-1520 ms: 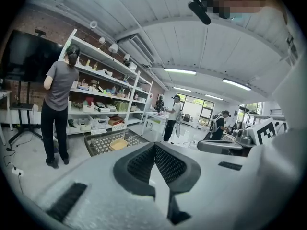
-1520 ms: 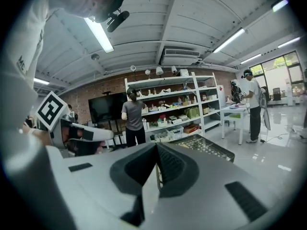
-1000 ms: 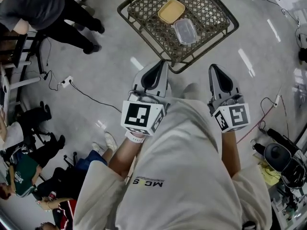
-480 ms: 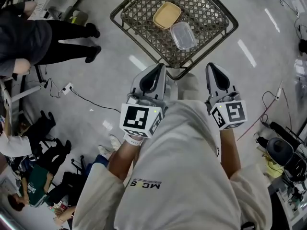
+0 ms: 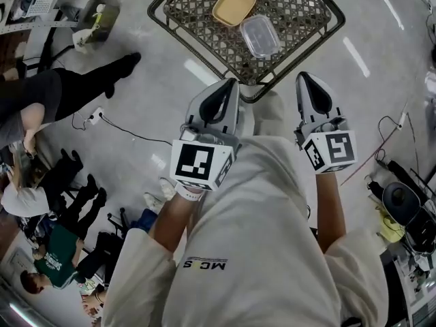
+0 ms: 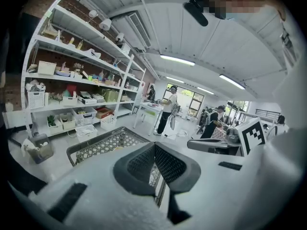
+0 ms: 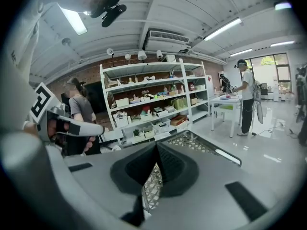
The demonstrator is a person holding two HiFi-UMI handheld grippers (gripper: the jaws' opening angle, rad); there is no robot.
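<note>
**Both hand-held grippers closed and empty at the near corner of a lattice surface**

The clear rectangular plastic container (image 5: pixel 259 36) lies on the dark metal lattice surface (image 5: pixel 204 29), toward its near corner. The tan square shallow tray (image 5: pixel 234 5) sits just beside it on the far side, and the two look to be touching at one corner.

The left hand-held gripper (image 5: pixel 228 87) (image 6: pixel 154 150) is held low in front of the person, its tip at the near rim of the surface. Its jaws are pressed together at the tips with nothing between them. The right hand-held gripper (image 5: pixel 303 82) (image 7: pixel 156 150) is level with it, just off the corner. Its jaws are likewise closed on nothing, and the lattice shows through the slit below the tips.

The person's cream long-sleeved shirt (image 5: pixel 252 237) fills the lower middle of the head view.

To the left, on the pale glossy floor (image 5: pixel 163 94), stands a person in black trousers (image 5: pixel 82 87). A white power strip with a black cable (image 5: pixel 95 116) lies close by.

The gripper views show a tall white shelving unit loaded with boxes (image 7: pixel 153 104) (image 6: pixel 72 80) beyond the surface. A person in a white shirt and cap (image 7: pixel 247 97) stands at a white table on the far side.
</note>
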